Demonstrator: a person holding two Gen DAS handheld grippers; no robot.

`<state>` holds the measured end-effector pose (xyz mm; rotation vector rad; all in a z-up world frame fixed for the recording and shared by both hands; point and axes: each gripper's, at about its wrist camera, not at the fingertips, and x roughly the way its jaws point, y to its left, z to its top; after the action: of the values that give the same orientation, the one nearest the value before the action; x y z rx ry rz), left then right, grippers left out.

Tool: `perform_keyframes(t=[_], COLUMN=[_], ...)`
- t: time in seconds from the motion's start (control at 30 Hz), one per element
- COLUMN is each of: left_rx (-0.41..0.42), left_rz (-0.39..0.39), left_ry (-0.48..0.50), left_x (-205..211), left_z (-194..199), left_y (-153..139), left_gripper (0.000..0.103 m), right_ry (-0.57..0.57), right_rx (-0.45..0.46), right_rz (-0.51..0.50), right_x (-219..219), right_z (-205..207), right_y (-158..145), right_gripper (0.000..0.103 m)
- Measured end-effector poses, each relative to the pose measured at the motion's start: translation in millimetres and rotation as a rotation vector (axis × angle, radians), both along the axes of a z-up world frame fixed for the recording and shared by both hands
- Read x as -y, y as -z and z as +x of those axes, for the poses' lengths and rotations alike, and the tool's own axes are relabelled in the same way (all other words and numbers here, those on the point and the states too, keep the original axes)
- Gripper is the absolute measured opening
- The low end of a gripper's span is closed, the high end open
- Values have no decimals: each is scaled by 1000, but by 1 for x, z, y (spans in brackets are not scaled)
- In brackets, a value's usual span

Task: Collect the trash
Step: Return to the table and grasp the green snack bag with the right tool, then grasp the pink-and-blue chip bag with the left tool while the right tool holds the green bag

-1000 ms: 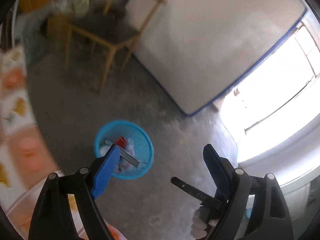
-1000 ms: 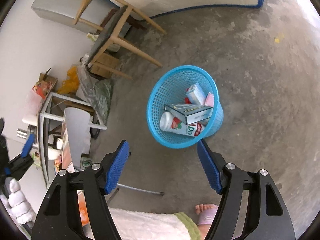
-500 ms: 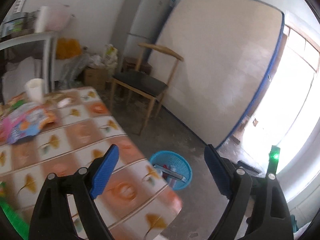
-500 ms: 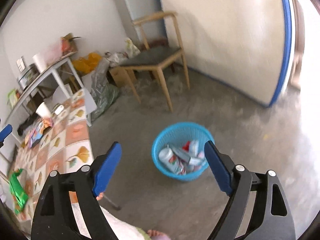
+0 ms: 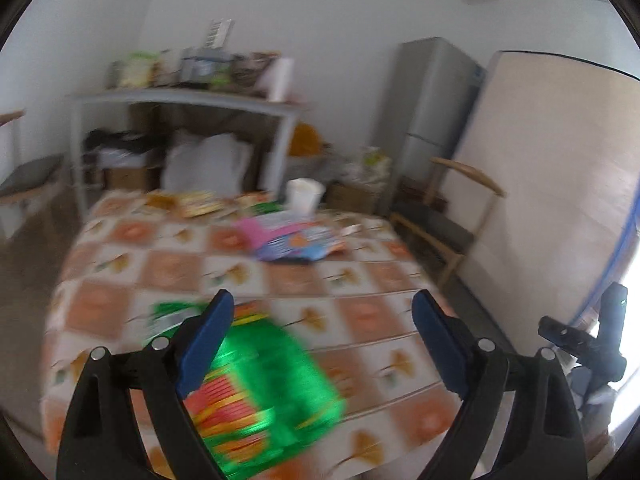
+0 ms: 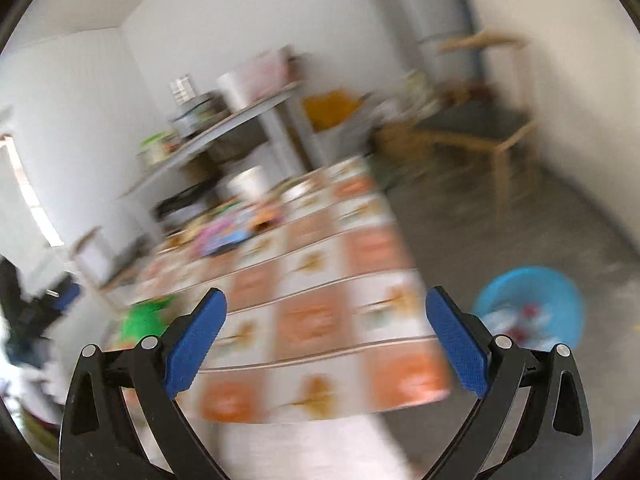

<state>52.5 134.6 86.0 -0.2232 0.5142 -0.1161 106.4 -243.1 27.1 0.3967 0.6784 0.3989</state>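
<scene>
A table (image 5: 360, 276) with an orange and white tiled cloth fills both views. A shiny green snack bag (image 5: 264, 392) lies on its near part, just under and ahead of my left gripper (image 5: 324, 336), which is open and empty. The same green bag (image 6: 144, 320) shows at the left in the right wrist view. A pink and blue wrapper (image 5: 296, 240) and a white cup (image 5: 304, 194) lie further back. My right gripper (image 6: 326, 340) hangs over the table's near edge, its jaws opening wide, with nothing between them. The blue trash basket (image 6: 532, 304) stands on the floor at the right, with trash in it.
A grey shelf unit (image 5: 188, 100) with boxes stands behind the table. A wooden chair (image 5: 448, 224), a grey fridge (image 5: 432, 104) and a mattress (image 5: 560, 184) leaning on the wall are at the right. The other gripper (image 5: 592, 344) shows at the right edge.
Both views have swung up from the blue basket on the floor to the table. The green bag has come under my left gripper. The right jaws have widened.
</scene>
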Motion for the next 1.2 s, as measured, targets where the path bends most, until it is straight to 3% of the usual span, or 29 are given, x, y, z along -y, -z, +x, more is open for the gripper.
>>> perform_keyframes(t=[0.13, 0.27, 0.53, 0.63, 0.8, 0.93, 1.07, 1.2], left_rx=[-92, -163, -273, -301, -331, -343, -358, -350], left_rz=[57, 93, 77, 71, 62, 53, 34, -3], left_ry=[-116, -177, -211, -199, -176, -164, -147, -107], left_x=[-27, -40, -59, -60, -58, -57, -54, -47], left_z=[-10, -14, -2, 4, 10, 12, 15, 19], left_y=[27, 49, 83, 92, 99, 103, 106, 102], left_gripper=[87, 76, 45, 40, 39, 39, 39, 39], right_ry=[-212, -408, -537, -565, -634, -685, -702, -676], right_rx=[-120, -272, -547, -604, -627, -623, -606, -553], right_rz=[145, 281, 420, 440, 427, 399, 376, 394], right_x=[-64, -125, -197, -216, -243, -258, -256, -234], right_z=[22, 42, 94, 104, 110, 105, 97, 93], right_y=[7, 22, 65, 78, 81, 77, 71, 61], right_gripper=[93, 90, 82, 82, 76, 58, 29, 18])
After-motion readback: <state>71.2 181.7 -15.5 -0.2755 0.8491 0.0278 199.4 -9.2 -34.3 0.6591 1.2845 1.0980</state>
